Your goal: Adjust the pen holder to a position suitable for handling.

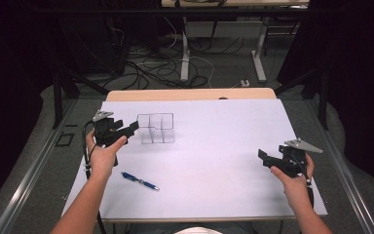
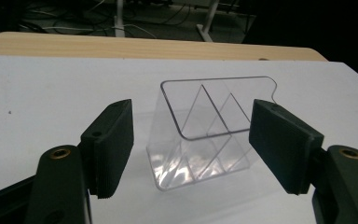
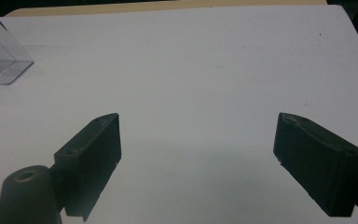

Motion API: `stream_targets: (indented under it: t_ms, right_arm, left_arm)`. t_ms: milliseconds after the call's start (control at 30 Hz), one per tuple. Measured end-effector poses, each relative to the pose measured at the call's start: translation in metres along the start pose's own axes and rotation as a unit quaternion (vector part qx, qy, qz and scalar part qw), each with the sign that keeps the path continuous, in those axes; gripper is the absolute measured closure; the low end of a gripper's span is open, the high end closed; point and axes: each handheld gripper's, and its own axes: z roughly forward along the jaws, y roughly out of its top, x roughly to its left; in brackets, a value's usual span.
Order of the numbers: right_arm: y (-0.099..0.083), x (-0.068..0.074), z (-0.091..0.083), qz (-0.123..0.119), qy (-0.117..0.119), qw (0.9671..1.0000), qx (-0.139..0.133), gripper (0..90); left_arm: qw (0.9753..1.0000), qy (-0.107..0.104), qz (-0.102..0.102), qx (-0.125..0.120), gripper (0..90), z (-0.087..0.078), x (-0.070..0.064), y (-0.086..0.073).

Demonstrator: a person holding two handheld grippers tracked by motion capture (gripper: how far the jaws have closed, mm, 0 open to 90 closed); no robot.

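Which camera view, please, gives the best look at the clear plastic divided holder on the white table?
The left gripper view: the clear plastic divided holder stands close between the open jaws, its dividers plain. The high view shows it small; the right gripper view catches a corner.

A: Position of the left gripper (image 1: 129, 130) relative to the clear plastic divided organizer (image 1: 157, 128)?

B: Just left of it, jaws spread and facing it, on the white table sheet (image 1: 214, 146).

A: The blue ballpoint pen (image 1: 140, 181)?

B: Nearer the person than the organizer, slightly left.

A: The right gripper (image 1: 264, 158)?

B: Well right of the organizer, nearer the person.
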Motion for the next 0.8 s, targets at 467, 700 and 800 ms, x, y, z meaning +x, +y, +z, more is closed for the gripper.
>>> stream_targets:
  t_ms: [467, 700, 800]
  right_arm:
    - [0.002, 0.015, 0.003, -0.038, 0.014, 0.9992, 0.006, 14.4]
    - [0.0, 0.018, 0.005, -0.044, 0.016, 0.9989, 0.004, 14.3]
    - [0.0, 0.018, 0.005, -0.045, 0.016, 0.9989, 0.004, 14.2]
  left_arm:
    - [0.9978, -0.033, 0.009, -0.057, 15.0, -0.025, 0.005, -0.02]
    - [0.9979, -0.033, 0.0, -0.056, 8.0, -0.034, 0.011, -0.031]
    - [0.9981, -0.033, 0.004, -0.052, 6.2, -0.039, 0.013, -0.034]
